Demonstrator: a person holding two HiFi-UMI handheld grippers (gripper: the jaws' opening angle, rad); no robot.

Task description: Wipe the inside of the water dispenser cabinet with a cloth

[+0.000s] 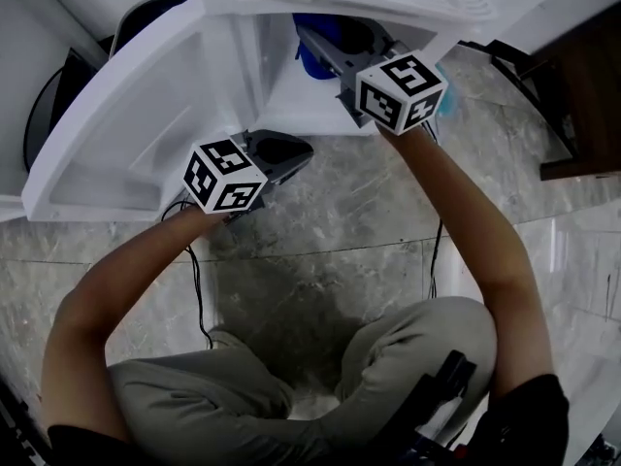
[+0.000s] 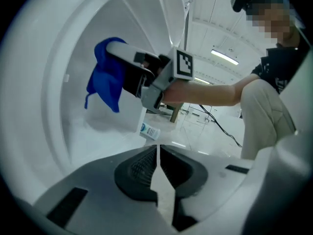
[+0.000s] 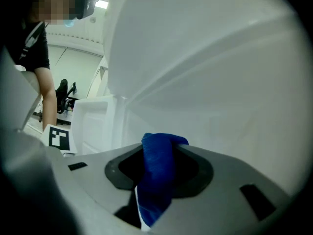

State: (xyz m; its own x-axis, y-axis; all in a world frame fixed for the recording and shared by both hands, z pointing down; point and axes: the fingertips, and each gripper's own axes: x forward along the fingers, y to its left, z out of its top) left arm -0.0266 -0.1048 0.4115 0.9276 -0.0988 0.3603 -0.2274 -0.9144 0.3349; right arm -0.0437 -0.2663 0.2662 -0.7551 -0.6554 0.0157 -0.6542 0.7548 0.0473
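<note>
The white water dispenser cabinet stands open, its door swung out to the left. My right gripper reaches into the opening, shut on a blue cloth. In the right gripper view the cloth is bunched between the jaws of that gripper, close to the white inner wall. My left gripper is shut and empty, low in front of the cabinet by the door. The left gripper view shows its jaws closed together, with the cloth hanging from the right gripper inside.
The person crouches on a grey marble floor. Black cables run across it. Dark wooden furniture stands at the right. A dark round object lies behind the door at the left.
</note>
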